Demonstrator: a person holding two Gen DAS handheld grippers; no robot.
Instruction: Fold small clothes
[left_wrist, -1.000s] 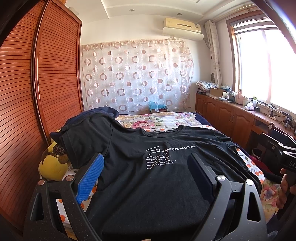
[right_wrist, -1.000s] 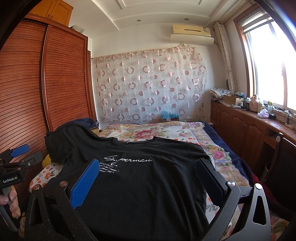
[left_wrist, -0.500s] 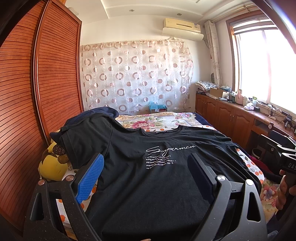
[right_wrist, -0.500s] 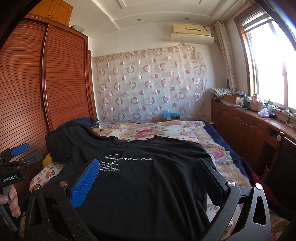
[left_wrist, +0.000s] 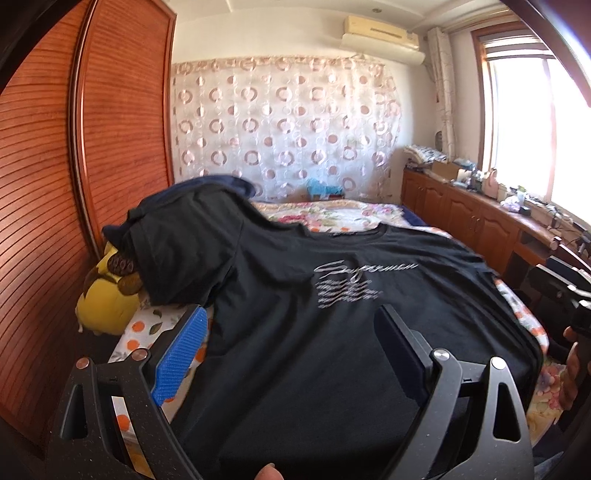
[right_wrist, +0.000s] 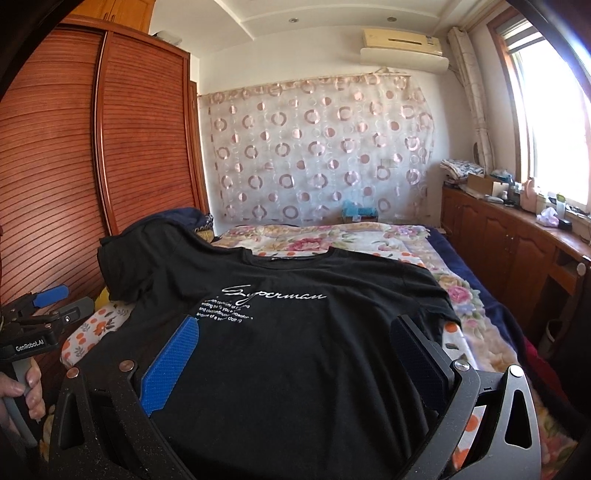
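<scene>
Claws (left_wrist: 291, 350) (right_wrist: 295, 354) agape; black T-shirt (right_wrist: 295, 332) flat, print up.

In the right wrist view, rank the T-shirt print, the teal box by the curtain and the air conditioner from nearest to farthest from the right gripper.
From the right gripper:
1. T-shirt print, just ahead of the fingers, centre-left.
2. Teal box, at the bed's far end, by the curtain.
3. Air conditioner, high on the far wall, upper right.
</scene>
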